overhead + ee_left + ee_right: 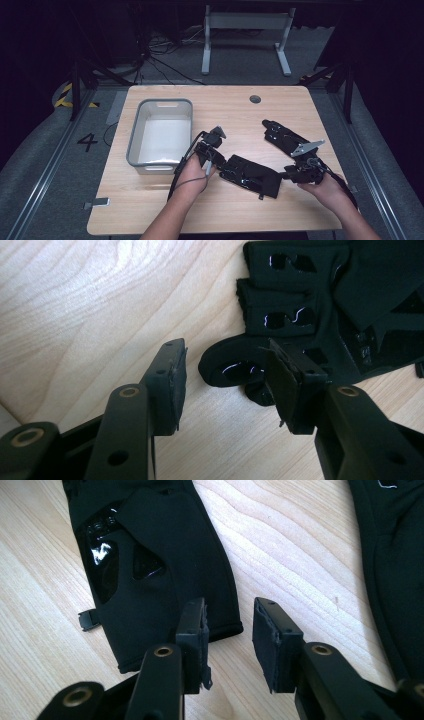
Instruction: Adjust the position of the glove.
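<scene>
Two black gloves lie on the wooden table (235,107). The near glove (252,176) stretches between my two grippers, and the far glove (282,136) lies slanted behind the right one. My left gripper (220,161) is at the near glove's finger end. In the left gripper view, its jaws (227,357) stand open, with a curled glove fingertip (225,369) between them, next to the right pad. My right gripper (287,175) is at the cuff end. It stands open (230,607) over bare wood, with the cuff (150,580) beside its left jaw. The far glove (395,580) runs along that view's right edge.
A grey plastic bin (134,140) stands on the left of the table, close beside my left hand. A round cable hole (255,98) sits near the far edge. A small metal piece (100,202) is at the front left corner. A white desk frame (245,20) stands beyond the table.
</scene>
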Demonstrator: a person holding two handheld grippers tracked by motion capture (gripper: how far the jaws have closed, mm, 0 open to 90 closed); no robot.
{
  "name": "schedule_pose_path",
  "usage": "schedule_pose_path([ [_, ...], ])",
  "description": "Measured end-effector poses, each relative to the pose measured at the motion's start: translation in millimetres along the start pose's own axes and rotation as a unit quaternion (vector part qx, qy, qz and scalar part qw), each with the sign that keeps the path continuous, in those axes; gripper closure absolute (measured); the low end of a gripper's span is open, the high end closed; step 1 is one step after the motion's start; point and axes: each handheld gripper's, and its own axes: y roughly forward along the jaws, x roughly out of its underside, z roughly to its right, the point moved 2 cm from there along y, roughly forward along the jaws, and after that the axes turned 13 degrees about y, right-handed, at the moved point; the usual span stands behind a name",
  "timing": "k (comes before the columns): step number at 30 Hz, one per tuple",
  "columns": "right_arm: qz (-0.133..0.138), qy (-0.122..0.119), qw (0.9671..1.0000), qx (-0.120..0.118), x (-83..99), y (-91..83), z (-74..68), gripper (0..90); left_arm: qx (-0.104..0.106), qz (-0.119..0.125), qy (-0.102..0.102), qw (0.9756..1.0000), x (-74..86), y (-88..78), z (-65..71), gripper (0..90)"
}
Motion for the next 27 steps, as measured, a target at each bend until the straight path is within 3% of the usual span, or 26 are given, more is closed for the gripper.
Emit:
schedule_pose_path([
  [7,-0.006,0.002,1.0000,0.002,0.0,6.4,1.2,66.6,0.004,-0.015,0.003,0.9999,-0.3,8.8,-0.1,53.3],
  [15,-0.008,0.002,1.0000,0.000,-0.6,8.6,0.0,66.0,-0.016,-0.041,0.026,0.9987,-3.4,17.6,4.7,59.1],
  [21,-0.005,0.007,1.0000,0.003,-2.8,10.2,1.2,65.2,-0.024,-0.047,0.027,0.9983,-3.4,18.5,6.8,62.1],
  [27,-0.014,0.023,0.9996,0.006,-5.3,22.7,6.1,58.5,-0.035,-0.052,0.032,0.9975,-3.5,18.9,10.5,64.0],
])
